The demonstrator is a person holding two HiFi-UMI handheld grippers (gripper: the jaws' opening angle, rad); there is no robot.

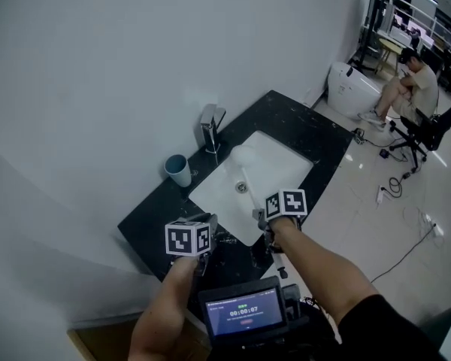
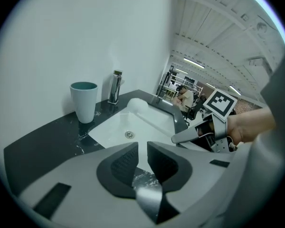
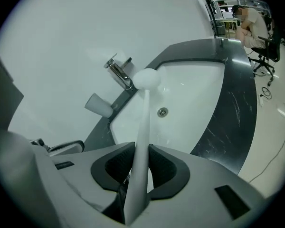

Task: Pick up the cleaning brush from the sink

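The white cleaning brush [image 3: 143, 122] runs from my right gripper [image 3: 141, 163] out over the white sink [image 3: 199, 89], its round head [image 3: 146, 79] up near the faucet. The right gripper's jaws are shut on the thin handle. In the head view the brush head [image 1: 241, 155] hangs over the basin [image 1: 286, 164], with the right gripper [image 1: 261, 218] at the sink's near rim. My left gripper [image 2: 141, 158] hovers over the dark counter beside it, with only a narrow gap between its jaws and nothing in it. The left gripper view shows the brush [image 2: 138, 104] lifted above the basin.
A teal cup [image 1: 177, 170] and a chrome faucet [image 1: 210, 130] stand on the black countertop [image 1: 146, 224] against the white wall. To the right, on the tiled floor, are a white toilet [image 1: 352, 89], a seated person [image 1: 415, 81], an office chair and loose cables.
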